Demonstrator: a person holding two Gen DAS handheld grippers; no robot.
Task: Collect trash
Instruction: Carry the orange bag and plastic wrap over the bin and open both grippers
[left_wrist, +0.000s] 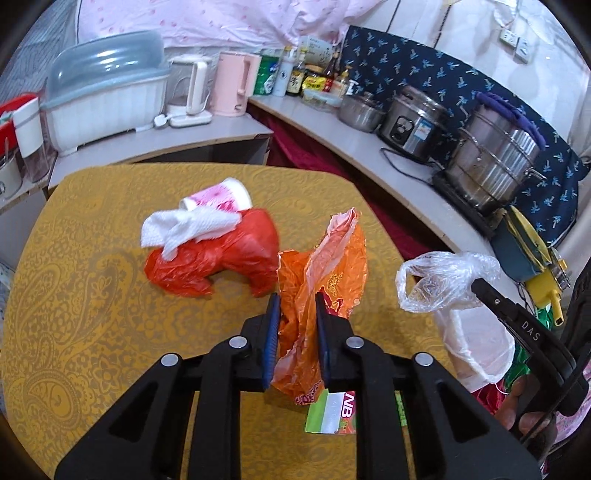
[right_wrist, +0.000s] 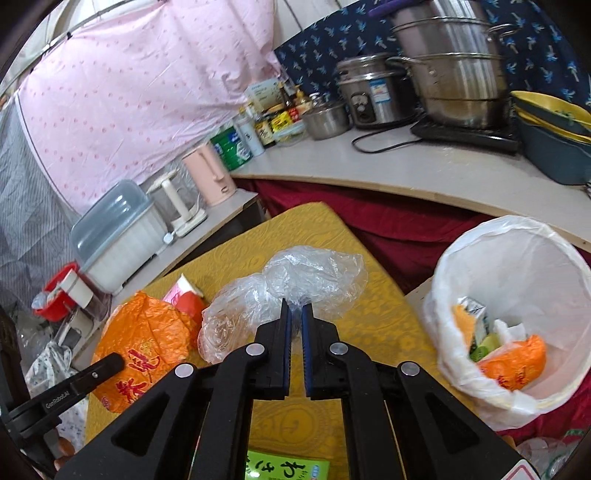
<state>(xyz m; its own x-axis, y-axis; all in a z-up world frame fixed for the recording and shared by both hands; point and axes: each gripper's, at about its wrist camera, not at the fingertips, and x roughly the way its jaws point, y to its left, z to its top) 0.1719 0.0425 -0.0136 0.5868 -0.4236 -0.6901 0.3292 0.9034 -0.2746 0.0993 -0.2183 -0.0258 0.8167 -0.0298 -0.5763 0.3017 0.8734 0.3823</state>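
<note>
Left claw (left_wrist: 297, 314): pinching the orange bag (left_wrist: 321, 266), which hangs crumpled between the blue pads, lower centre of the left wrist view.
Orange bag, long axis: roughly upright in that view, top edge toward upper centre, tail trailing down past the pads.
Red bag (left_wrist: 218, 254): lies on the yellow table (left_wrist: 92, 295), left of centre, a white tissue (left_wrist: 184, 225) and a pink-printed paper cup (left_wrist: 221, 195) on its far side. Judged next for collection.
Right claw (right_wrist: 296, 314): pressed nearly together on a fold of the clear bag (right_wrist: 295, 280), centre of the right wrist view.
Lined bin (right_wrist: 517, 258): right side of the right wrist view, off the table's edge, already holding an orange wrapper and a small carton.
Deciding relation: the bin lies to the right of both claws; the right claw is judged the nearer, so the clear bag likely goes in first.
Writing, left wrist view: "DAS" on the other tool at right edge; "NB" on a green-and-red packet (left_wrist: 332, 411) below the left claw.
Writing, right wrist view: "GenRobot.AI" on the tool at lower left; red Chinese characters on the orange bag, not legible; Japanese-style characters on a green packet (right_wrist: 288, 467) at bottom centre.
</note>
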